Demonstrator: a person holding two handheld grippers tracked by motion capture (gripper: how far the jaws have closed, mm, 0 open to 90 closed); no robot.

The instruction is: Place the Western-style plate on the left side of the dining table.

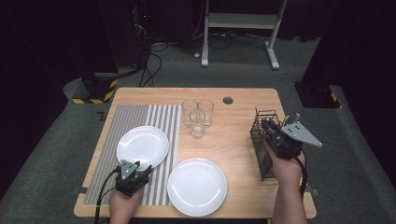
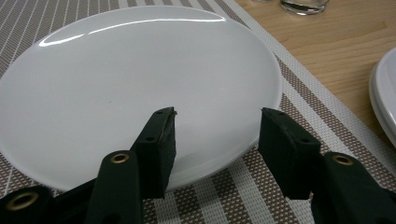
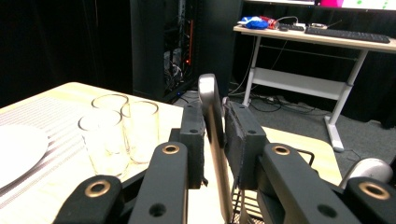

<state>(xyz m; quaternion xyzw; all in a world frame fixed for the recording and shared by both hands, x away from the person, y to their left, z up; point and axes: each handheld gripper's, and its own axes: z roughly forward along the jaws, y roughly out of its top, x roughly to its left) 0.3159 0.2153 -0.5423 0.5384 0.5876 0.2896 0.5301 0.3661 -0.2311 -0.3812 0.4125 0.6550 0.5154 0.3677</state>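
The right claw (image 3: 215,140) is found clenched on the handle of a piece of metal cutlery (image 3: 211,100), which is held upright directly over the black wire caddy (image 1: 261,140) at the right side of the worktop (image 1: 243,154). Whether it is a knife, fork or spoon cannot be told, since the working end is hidden below the jaws. A second rounded handle end (image 3: 369,170) is seen standing in the caddy.

The left claw (image 2: 217,133) is found released, with its jaws standing apart at the near rim of the white plate (image 2: 135,88) on the striped placemat (image 2: 322,116); nothing is gripped.

A second white plate (image 1: 197,185) is noted on the bare wood beside the mat, and three glasses (image 1: 197,115) are grouped behind the plates.

No cutlery is seen laid beside either plate, and only one plate is on a mat. The table-setting is therefore judged to be at an early stage: the first piece is being drawn from the caddy, and its placing beside a plate remains to be done, along with the remaining cutlery and, presumably, the glasses.
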